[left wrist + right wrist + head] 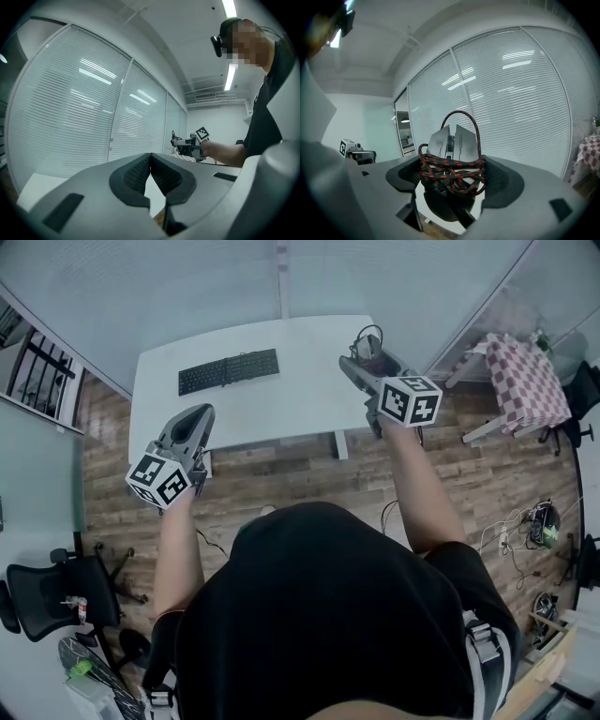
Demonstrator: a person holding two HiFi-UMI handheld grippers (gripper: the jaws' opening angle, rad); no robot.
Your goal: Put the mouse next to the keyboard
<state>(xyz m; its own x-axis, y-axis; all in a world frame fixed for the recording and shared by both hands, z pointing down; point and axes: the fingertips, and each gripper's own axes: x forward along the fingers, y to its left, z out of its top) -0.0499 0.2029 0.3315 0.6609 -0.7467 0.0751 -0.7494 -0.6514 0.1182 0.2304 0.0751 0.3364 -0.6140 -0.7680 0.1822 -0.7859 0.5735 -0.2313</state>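
Note:
A black keyboard [229, 370] lies on the white table [309, 381], left of its middle. My right gripper [364, 360] hangs over the table's right end, shut on a grey mouse [451, 143] with its red-and-black braided cable [452, 172] wound around it; the mouse [369, 348] is held up off the table. Near the table's front left edge is my left gripper [199, 416], its jaws shut with nothing between them, as the left gripper view [150, 161] shows.
A stool with a red-checked cushion [525, 381] stands to the right of the table. A black office chair [56, 592] is at lower left on the wood floor. Glass walls with blinds [281, 277] run behind the table. Cables [525, 521] lie on the floor at right.

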